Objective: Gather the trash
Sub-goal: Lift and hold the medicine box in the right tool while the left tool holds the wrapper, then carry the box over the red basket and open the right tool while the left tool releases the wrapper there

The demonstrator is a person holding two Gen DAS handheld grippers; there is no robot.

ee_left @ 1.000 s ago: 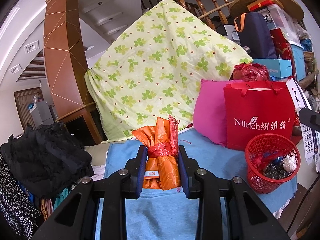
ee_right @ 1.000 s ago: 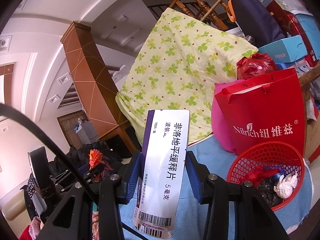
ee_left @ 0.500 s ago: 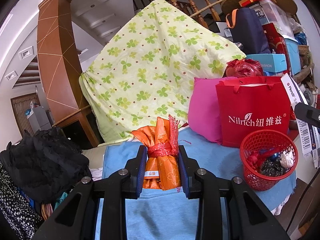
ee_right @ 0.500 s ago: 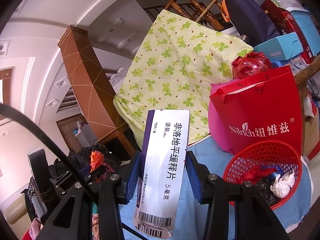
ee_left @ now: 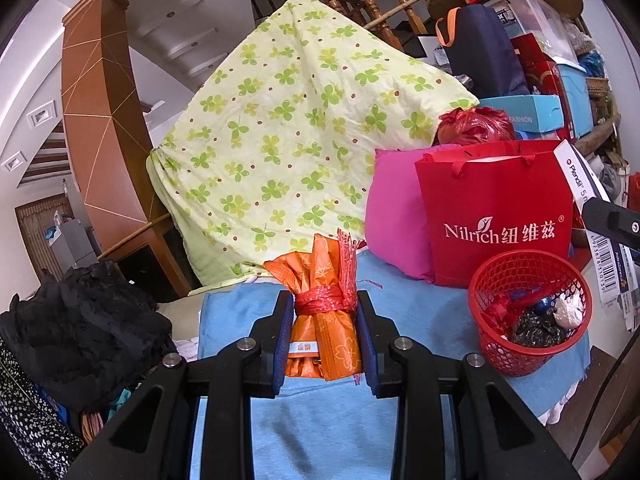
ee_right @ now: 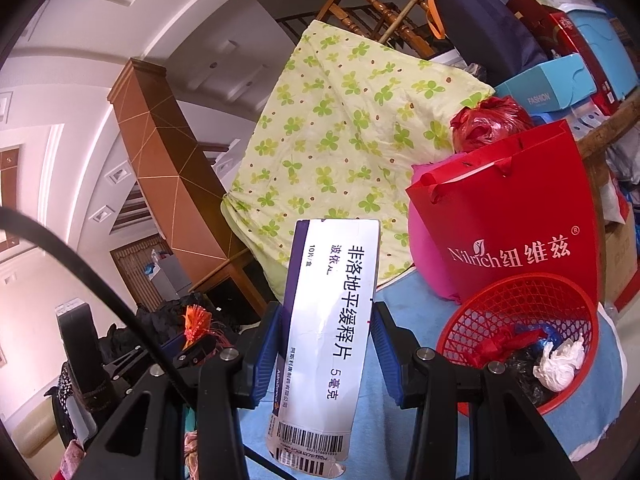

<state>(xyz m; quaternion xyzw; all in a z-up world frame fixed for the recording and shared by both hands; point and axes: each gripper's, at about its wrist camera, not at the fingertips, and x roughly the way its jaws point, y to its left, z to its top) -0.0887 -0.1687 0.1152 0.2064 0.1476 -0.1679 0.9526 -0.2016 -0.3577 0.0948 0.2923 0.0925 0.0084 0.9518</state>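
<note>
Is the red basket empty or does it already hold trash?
Partly filled. The red basket holds a crumpled white tissue, dark wrappers and red scraps, all below its rim.

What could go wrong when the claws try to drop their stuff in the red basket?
1. The long medicine box sticks far out of the right claw; it could catch the red basket's rim and tip it or fall outside.
2. The basket sits near the edge of the blue cloth, so a bump might knock it off.
3. The orange wrapper bundle in the left claw has loose fringe that might snag.
</note>
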